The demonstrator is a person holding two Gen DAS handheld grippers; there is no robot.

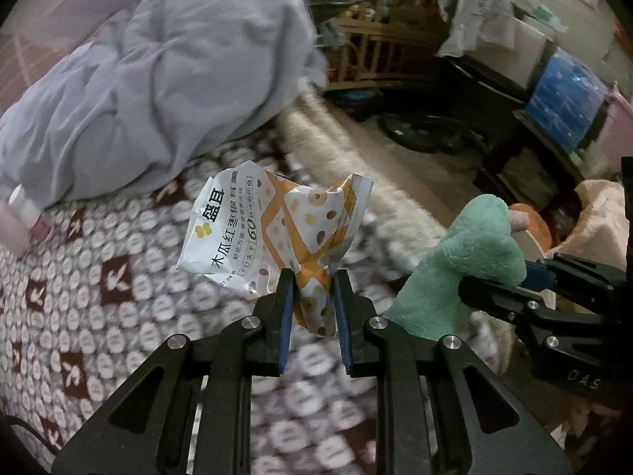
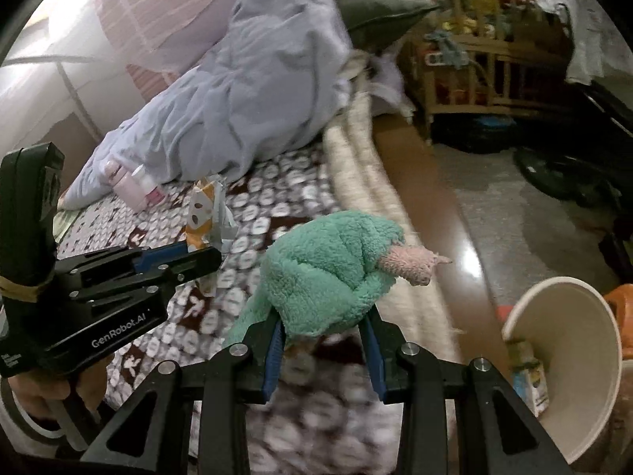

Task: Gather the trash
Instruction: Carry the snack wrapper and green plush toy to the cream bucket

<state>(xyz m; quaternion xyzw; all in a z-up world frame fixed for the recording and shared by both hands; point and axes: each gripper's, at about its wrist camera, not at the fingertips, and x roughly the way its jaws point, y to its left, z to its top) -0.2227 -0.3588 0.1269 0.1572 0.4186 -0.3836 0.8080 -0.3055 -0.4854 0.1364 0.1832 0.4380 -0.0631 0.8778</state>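
A: What could go wrong from here?

B: Start nearest. In the left wrist view the left gripper [image 1: 313, 281] pinches only the bottom corner of the crumpled snack packet [image 1: 273, 233], low centre of the frame. My guess is the foil could slide out of so small a bite and drop onto the patterned bedspread [image 1: 99, 277] below.

A: And the other hand?

B: In the right wrist view the right gripper [image 2: 322, 322] sits bottom centre, jaws partly closed on a green plush toy [image 2: 328, 265] whose pink end sticks out to the right. It bulges well beyond the pads, so I judge it might snag or sag loose.

A: Where would they go?

B: Probably the white paper bucket [image 2: 569, 360] at lower right, which already holds a small carton. It's tilted; a clumsy drop might tip it.

A: Farther off?

B: A grey duvet [image 2: 245, 91] is heaped across the upper left.
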